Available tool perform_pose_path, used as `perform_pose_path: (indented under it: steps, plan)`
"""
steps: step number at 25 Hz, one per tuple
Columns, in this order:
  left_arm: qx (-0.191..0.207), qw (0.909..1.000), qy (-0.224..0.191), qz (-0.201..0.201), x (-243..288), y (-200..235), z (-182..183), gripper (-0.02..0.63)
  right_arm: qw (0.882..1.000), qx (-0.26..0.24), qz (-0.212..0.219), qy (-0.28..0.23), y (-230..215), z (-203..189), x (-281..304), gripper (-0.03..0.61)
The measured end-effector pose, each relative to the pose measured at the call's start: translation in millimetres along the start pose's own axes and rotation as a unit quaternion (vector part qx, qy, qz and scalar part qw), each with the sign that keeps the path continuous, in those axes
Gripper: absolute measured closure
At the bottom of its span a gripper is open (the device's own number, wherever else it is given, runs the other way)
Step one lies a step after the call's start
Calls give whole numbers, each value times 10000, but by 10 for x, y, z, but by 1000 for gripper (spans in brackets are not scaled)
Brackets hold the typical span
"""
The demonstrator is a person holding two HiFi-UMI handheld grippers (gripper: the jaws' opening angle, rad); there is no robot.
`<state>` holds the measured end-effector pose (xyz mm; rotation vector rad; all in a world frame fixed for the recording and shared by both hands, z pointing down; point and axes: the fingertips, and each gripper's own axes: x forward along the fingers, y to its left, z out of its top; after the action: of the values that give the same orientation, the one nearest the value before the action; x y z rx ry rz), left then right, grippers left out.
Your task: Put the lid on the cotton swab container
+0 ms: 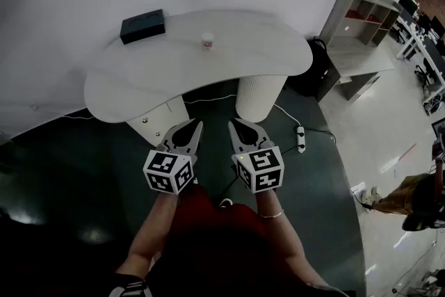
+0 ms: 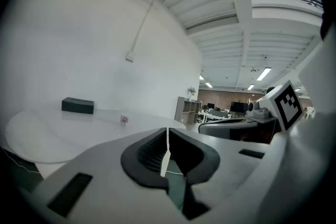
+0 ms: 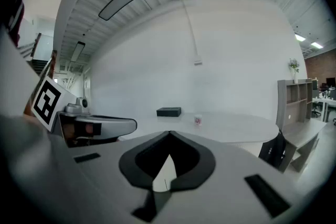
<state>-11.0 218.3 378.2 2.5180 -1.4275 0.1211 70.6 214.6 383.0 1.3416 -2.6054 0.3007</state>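
In the head view, a small white cotton swab container with a red label (image 1: 207, 41) is seen standing on the curved white table (image 1: 264, 45), well apart from a black rectangular box (image 1: 142, 26). The left gripper (image 1: 195, 126) and right gripper (image 1: 236, 126) are held side by side short of the table's near edge. In the left gripper view, the jaws are pressed together on nothing, with the container (image 2: 124, 120) far ahead. In the right gripper view, the jaws are likewise closed and empty.

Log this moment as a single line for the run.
phase: not started | left tool: shut, empty | right tool: shut, empty | container: on table, far from both tools
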Motion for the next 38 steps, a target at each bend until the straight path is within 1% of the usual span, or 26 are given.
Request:
perform_pose_path:
  steps: [3, 12, 16, 21, 29, 34, 38]
  plan:
    - [39, 10000, -5, 29, 37, 3, -28, 580, 10000, 33, 14, -30, -31, -31, 1, 563]
    - [104, 9999, 44, 126, 80, -22, -60, 580, 9994, 335, 37, -27, -159, -122, -15, 563]
    - [61, 9998, 88, 182, 141, 65, -53, 580, 9990, 429, 80, 79, -198, -168, 74, 563]
    - [61, 9995, 74, 286, 263, 231, 43, 580, 9990, 379, 188, 124, -210, -112, 208, 563]
    - [-107, 9994, 174, 268, 658, 507, 11, 579, 9984, 422, 172, 339, -447, -127, 561, 563]
    - [-159, 9993, 235, 252, 1035, 766, -3, 580, 9979, 420, 189, 448, -653, -123, 905, 563]
    - [-283, 9988, 281, 296, 1302, 1015, 28, 580, 9971, 450, 206, 579, -804, -78, 1229, 563]
